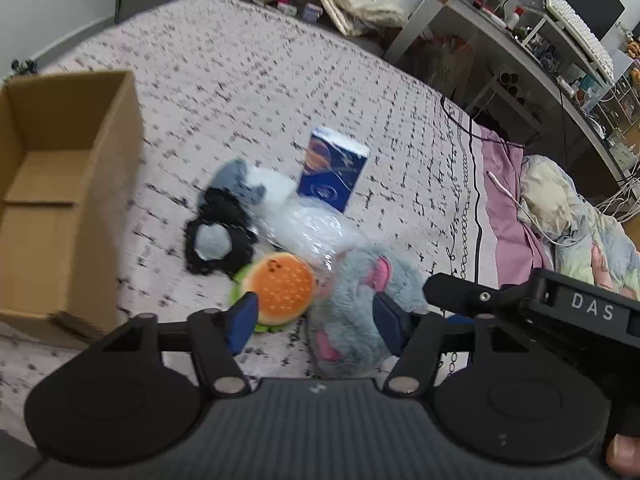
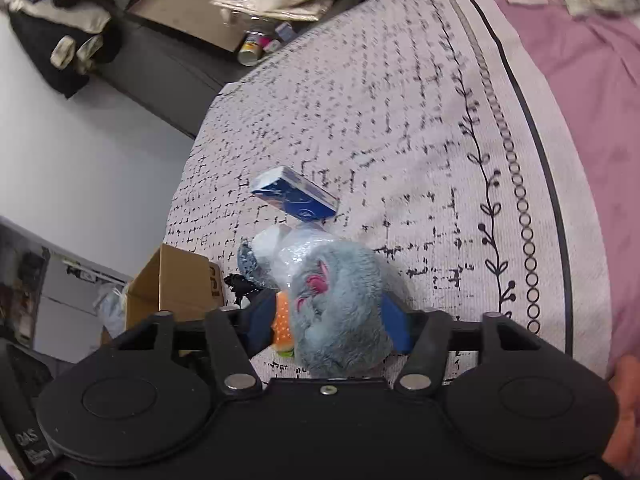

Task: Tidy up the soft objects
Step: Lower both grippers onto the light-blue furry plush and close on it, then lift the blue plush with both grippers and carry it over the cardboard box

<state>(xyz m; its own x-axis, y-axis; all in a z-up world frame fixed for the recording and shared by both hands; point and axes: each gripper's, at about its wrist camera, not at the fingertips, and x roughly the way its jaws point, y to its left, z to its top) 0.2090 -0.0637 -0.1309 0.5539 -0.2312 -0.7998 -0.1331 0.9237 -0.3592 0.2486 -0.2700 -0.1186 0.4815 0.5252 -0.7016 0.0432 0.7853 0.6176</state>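
White letters "DAS" mark the right gripper (image 1: 460, 300). Both it and the left gripper (image 1: 316, 316) are spread around a grey plush (image 1: 360, 300) on the bed (image 1: 280, 100). Only the left view shows the open cardboard box (image 1: 60, 200) interior.

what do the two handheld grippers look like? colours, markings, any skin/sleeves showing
Both match: matte black bodies with two round discs, silver pivot bolts on black linkage arms, blue pads on the fingers. The left gripper has a ribbed dark grey centre plate with a small logo. The right gripper has a silver centre screw; white "DAS" lettering shows on its side in the left wrist view. Bare fingertips at frame edges, no sleeves, no cables.
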